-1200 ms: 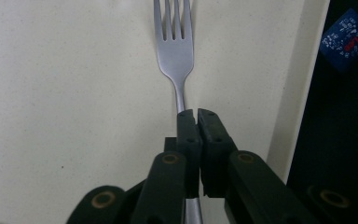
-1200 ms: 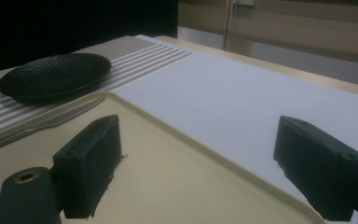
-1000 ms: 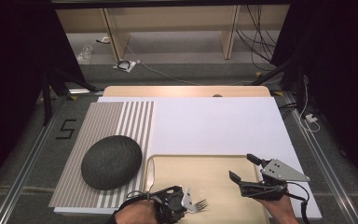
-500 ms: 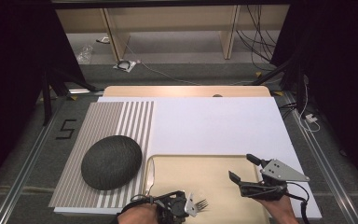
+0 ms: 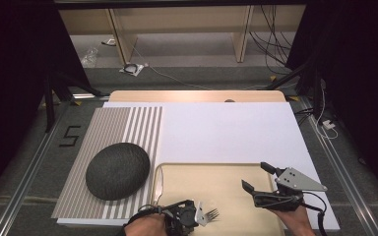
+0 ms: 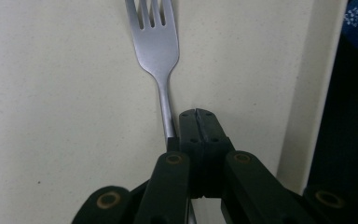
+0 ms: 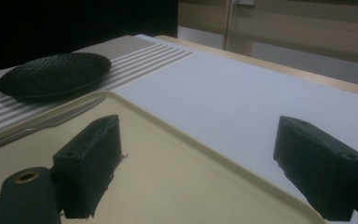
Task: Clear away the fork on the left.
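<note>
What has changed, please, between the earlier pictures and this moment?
Nothing visibly changed. The left claw remains shut beside the handle of the fork on the tray. The right claw remains open above the tray. The plate and knife lie as before.

Beyond my table's far edge (image 5: 197, 95) the grey floor (image 5: 192, 60) runs to a pale wooden frame (image 5: 177, 22). Black cables (image 5: 270, 44) trail down at the right. Dark curtains (image 5: 15, 64) close in both sides. A "5" (image 5: 70, 136) marks the floor left.
</note>
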`<state>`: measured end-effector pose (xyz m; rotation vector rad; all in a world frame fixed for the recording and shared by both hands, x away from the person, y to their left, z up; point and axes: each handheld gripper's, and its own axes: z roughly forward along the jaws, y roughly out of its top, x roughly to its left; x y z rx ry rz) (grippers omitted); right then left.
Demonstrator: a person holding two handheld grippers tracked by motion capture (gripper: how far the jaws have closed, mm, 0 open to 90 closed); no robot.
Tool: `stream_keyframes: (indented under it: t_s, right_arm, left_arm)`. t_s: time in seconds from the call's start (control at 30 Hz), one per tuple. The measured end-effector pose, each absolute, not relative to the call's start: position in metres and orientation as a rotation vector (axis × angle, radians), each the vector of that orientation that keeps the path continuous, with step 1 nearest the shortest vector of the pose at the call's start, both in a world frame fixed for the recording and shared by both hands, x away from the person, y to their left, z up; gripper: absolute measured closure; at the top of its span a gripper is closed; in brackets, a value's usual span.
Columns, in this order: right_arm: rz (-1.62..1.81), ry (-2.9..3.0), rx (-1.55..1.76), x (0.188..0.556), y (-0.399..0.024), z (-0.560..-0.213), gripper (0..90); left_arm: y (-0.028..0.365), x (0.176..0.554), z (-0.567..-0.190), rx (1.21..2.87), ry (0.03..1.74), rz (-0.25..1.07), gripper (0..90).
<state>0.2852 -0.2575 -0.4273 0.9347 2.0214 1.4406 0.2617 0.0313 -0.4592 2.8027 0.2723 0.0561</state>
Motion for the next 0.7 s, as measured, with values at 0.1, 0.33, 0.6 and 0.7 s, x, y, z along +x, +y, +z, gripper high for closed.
stream_keyframes:
  t_s: [0.1,0.33,0.6,0.7]
  right_arm:
    - [1.441,2.022,0.935,0.285,-0.257,-0.427,15.9]
    - [1.443,2.021,0.935,0.285,-0.258,-0.427,15.9]
    - [1.442,2.022,0.934,0.285,-0.257,-0.427,15.9]
    - [1.442,2.022,0.934,0.285,-0.257,-0.427,15.9]
  left_arm:
    - [0.034,0.265,-0.459,2.8,0.285,0.068,89.3]
    - [0.038,0.27,-0.46,2.788,0.313,0.082,89.3]
    - [0.044,0.277,-0.46,2.776,0.355,0.098,89.3]
    - [0.047,0.279,-0.46,2.769,0.38,0.098,89.3]
